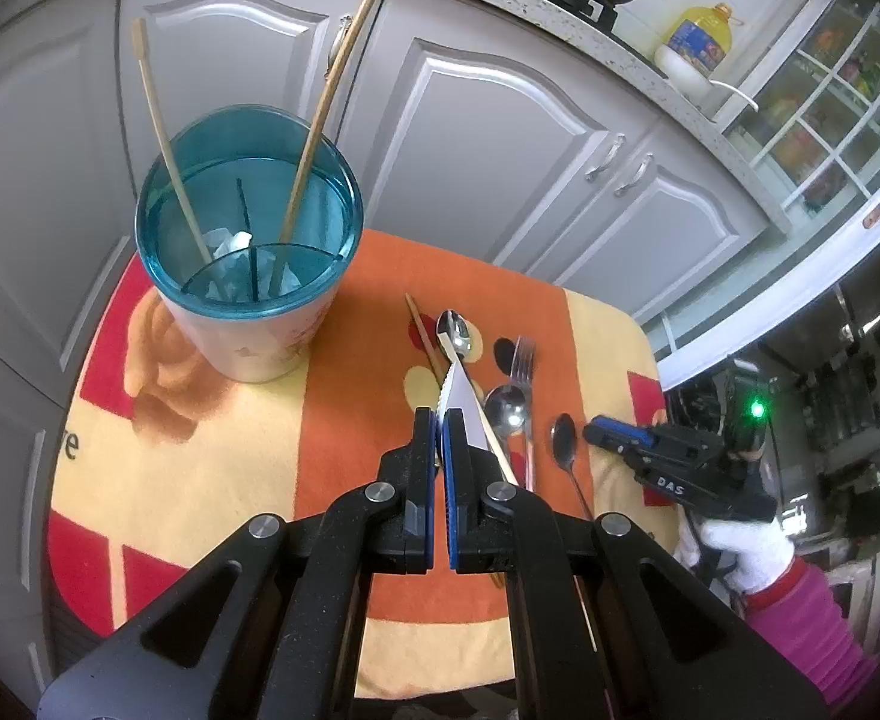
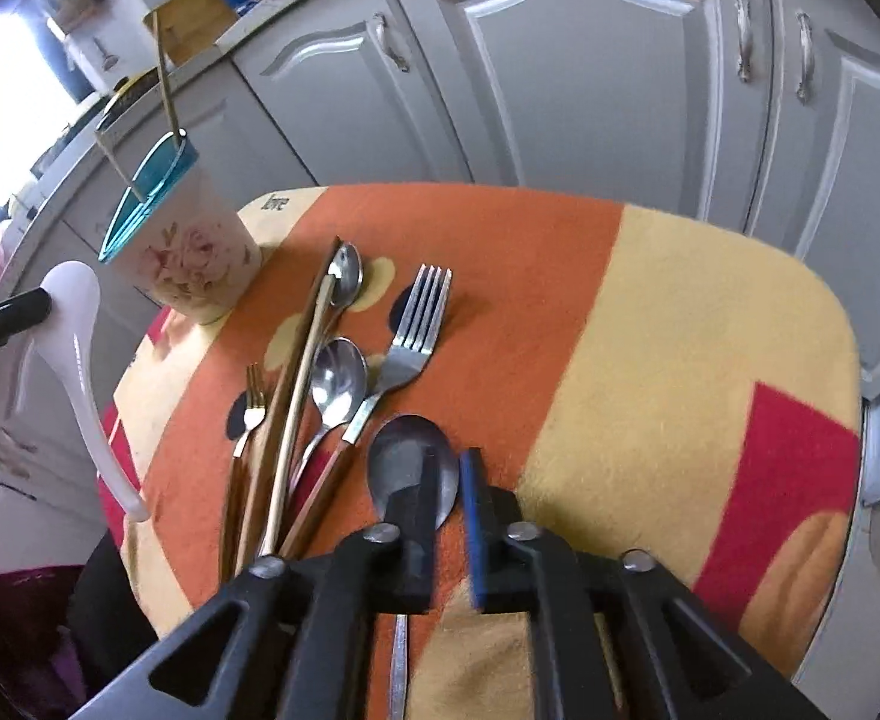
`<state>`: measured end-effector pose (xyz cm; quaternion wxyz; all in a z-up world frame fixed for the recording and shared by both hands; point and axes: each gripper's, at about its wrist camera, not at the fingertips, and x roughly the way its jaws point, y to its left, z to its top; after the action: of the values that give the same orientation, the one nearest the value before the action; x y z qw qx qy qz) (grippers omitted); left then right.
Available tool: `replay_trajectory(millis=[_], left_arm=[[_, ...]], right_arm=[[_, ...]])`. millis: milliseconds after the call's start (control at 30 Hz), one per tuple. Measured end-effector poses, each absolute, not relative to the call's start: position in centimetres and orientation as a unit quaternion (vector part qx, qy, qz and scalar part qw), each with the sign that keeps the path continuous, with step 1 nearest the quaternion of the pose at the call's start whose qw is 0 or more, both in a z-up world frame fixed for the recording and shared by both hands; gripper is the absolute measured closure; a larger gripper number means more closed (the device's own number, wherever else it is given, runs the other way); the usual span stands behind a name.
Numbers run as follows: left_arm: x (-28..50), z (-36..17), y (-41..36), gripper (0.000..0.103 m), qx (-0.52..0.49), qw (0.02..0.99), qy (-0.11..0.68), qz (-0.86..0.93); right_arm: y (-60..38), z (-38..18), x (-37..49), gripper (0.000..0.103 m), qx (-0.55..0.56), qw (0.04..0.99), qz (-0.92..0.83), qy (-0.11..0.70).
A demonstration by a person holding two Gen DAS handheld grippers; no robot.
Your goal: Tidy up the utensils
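Left wrist view, left claw [image 1: 440,420]: pressed together on the white ladle [image 1: 461,414], pinching it near the bowl end.
Left wrist view, holder [image 1: 248,240]: blue-rimmed cup standing on the table [image 1: 200,450], two chopsticks already leaning in it.
Left wrist view, advice: carry the ladle up over the rim, then tip its handle into a free compartment.
Right wrist view, right claw [image 2: 446,474]: spread a little, nothing pinched; the dark spoon [image 2: 404,456] lies flat under it, bowl between the jaws.
Right wrist view, other utensils: fork [image 2: 419,324] and spoons lie just left, well apart from the holder.
Right wrist view, advice: grip the narrow neck, not the bowl.
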<state>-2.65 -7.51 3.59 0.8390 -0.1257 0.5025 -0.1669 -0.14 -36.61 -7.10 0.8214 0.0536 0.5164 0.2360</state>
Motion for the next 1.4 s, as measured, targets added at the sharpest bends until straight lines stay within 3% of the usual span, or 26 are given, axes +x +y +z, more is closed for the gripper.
replay_trajectory(millis=[33, 200, 400, 533, 667, 967, 1400], left_arm=[[-2.7, 3.6, -7.5, 0.102, -0.126, 0.839, 0.502, -0.167], [-2.9, 3.7, -7.6, 0.102, -0.127, 0.838, 0.504, -0.163], [-2.8, 3.7, -7.4, 0.102, -0.124, 0.838, 0.510, -0.152], [-2.6, 3.4, -7.7, 0.102, -0.126, 0.834, 0.516, -0.148], [-2.5, 3.5, -8.0, 0.102, -0.125, 0.834, 0.515, -0.154], [-2.8, 4.7, -7.4, 0.102, -0.133, 0.839, 0.501, -0.169], [-1.9, 11.6, -1.3, 0.102, -0.149, 0.879, 0.433, -0.135]], right_arm=[[-36.7, -7.1, 0.0, 0.058, 0.061, 0.816, 0.245, 0.519], [-36.0, -7.6, 0.9, 0.056, 0.032, 0.800, 0.272, 0.534], [-34.4, -8.5, 1.9, 0.061, -0.019, 0.784, 0.316, 0.534], [-33.5, -8.7, 2.2, 0.089, -0.046, 0.774, 0.332, 0.538], [-34.0, -7.9, 1.7, 0.100, -0.033, 0.779, 0.324, 0.536], [-36.4, -3.3, -1.7, 0.101, 0.010, 0.819, 0.294, 0.492], [-32.7, 9.6, -1.5, 0.101, 0.036, 0.874, 0.332, 0.354]])
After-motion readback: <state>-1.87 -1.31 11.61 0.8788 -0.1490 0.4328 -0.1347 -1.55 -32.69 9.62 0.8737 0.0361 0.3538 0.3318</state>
